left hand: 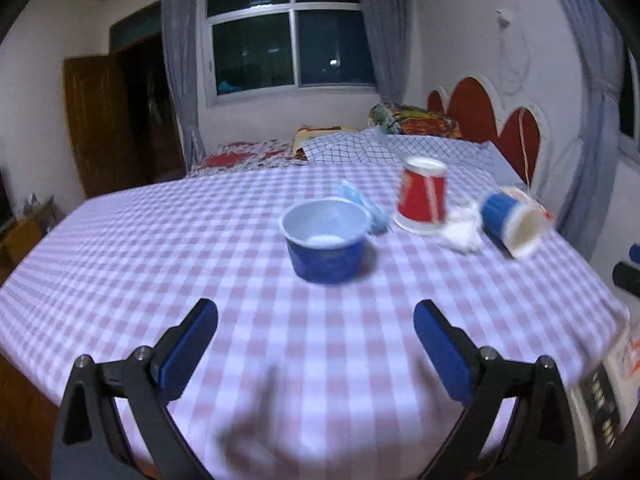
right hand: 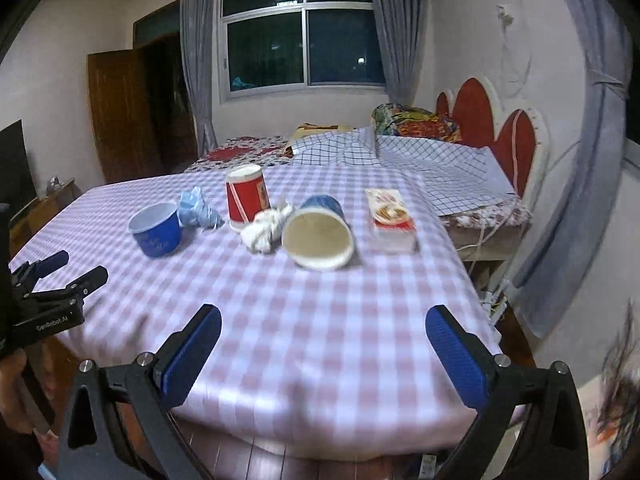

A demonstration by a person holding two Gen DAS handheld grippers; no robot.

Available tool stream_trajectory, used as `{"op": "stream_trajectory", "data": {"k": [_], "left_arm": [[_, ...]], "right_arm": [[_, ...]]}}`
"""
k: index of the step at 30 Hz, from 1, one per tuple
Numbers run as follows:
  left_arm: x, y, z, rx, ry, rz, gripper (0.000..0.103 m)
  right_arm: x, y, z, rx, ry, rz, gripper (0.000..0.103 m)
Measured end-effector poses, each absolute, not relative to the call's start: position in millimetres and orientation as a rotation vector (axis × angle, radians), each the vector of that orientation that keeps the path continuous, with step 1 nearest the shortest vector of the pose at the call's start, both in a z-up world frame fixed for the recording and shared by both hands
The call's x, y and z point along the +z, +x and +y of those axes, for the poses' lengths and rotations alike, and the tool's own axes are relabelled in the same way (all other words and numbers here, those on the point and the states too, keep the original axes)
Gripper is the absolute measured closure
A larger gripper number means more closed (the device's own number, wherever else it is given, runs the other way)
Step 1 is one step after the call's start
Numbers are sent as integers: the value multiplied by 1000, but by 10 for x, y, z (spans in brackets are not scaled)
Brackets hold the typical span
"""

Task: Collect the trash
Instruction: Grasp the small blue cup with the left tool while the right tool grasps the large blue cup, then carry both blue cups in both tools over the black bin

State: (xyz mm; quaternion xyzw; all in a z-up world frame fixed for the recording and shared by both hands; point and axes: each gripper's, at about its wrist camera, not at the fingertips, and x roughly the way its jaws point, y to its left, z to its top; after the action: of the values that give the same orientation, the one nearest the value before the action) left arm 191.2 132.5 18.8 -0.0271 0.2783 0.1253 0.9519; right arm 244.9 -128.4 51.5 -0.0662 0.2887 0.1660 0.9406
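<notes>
Trash lies on the checked tablecloth [left hand: 168, 264]. A short blue bowl-cup [left hand: 326, 240] stands upright; it also shows in the right wrist view [right hand: 156, 230]. Behind it lies a crumpled blue mask [left hand: 366, 208] [right hand: 196, 210]. A red cup [left hand: 422, 200] [right hand: 246, 198] stands upside down. A white paper wad [left hand: 462, 228] [right hand: 266, 228] lies beside it. A blue cup [left hand: 514, 226] [right hand: 320, 234] lies on its side. My left gripper [left hand: 316, 328] is open and empty, short of the bowl-cup. My right gripper [right hand: 324, 334] is open and empty near the table's front edge.
A small book or box [right hand: 390, 218] lies right of the tipped cup. The left gripper [right hand: 68, 270] shows at the left edge of the right wrist view. A bed [right hand: 400, 152] with a red headboard stands behind the table. Wooden floor lies below the table's front edge.
</notes>
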Motion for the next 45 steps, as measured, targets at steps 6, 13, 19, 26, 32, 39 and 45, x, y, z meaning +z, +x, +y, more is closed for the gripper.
{"op": "stream_trajectory", "data": {"k": [6,13,19,26,32,39,45], "left_arm": [[133,2381,1463,261,-74,612,4],[61,2748,1441,268,-26,668,4],[-5,3037,1435,234,-38,763,4],[-16,3171,1420,245,-10,785,11],[58,3068,1375,233,-1,748,27],[234,2774,1258,225,31,660,27],[274,2599,1202,207,31,637,27]], "right_arm": [[383,3077,-1075,335,-143,650,0],[187,3524,-915,336,-135,693,0],[142,3774,-810,318,-159,733,0],[113,3825,-760,332,-182,757,0],[144,3809,-754,361,-183,748,33],[256,3580,-823,400,-169,699,40],[333,3318,-841,429,-184,667,49]]}}
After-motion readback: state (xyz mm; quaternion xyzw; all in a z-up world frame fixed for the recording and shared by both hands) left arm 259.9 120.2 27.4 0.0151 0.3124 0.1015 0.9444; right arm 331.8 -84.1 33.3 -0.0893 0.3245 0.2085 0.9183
